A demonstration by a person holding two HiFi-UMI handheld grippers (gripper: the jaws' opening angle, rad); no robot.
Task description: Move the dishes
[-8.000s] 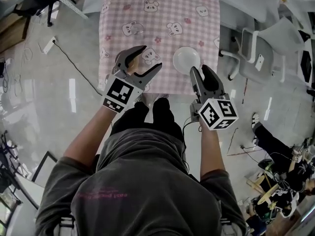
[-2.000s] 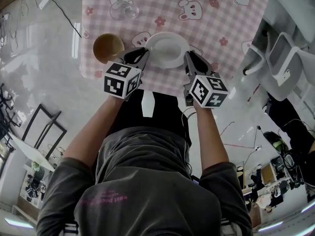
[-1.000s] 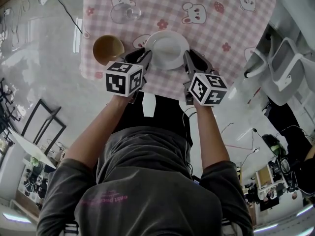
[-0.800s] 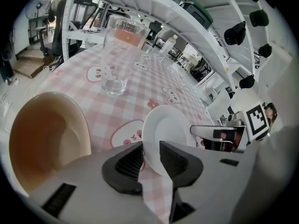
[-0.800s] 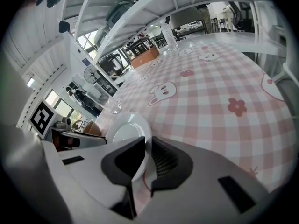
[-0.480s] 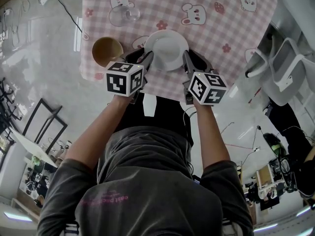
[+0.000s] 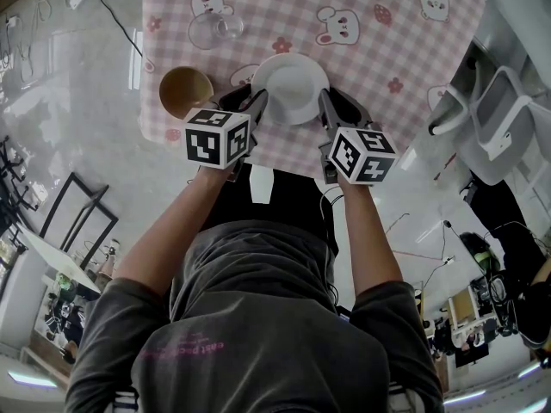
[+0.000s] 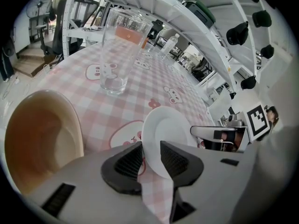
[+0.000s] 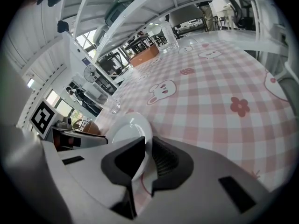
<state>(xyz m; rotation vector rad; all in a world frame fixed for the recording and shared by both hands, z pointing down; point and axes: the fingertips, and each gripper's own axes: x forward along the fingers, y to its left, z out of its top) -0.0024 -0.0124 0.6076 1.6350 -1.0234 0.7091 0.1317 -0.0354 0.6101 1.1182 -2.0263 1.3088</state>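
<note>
1. One round white ceramic plate [image 7: 291, 87] sits at the near edge of the counter [image 7: 159, 123], which is covered by a pink checked cloth [image 7: 344, 46] printed with rabbits.
2. The left hand-held gripper [image 7: 248, 101] has the plate's left rim between its jaws. They have just been opening and now stand slightly apart around it.
3. The right hand-held gripper [image 7: 341, 106] is clamped narrowly on the plate's right rim.
4. A round brown bowl [image 7: 186, 91] sits just left of the left hand-held gripper, and a clear drinking glass [image 7: 215, 28] stands farther back.
</note>
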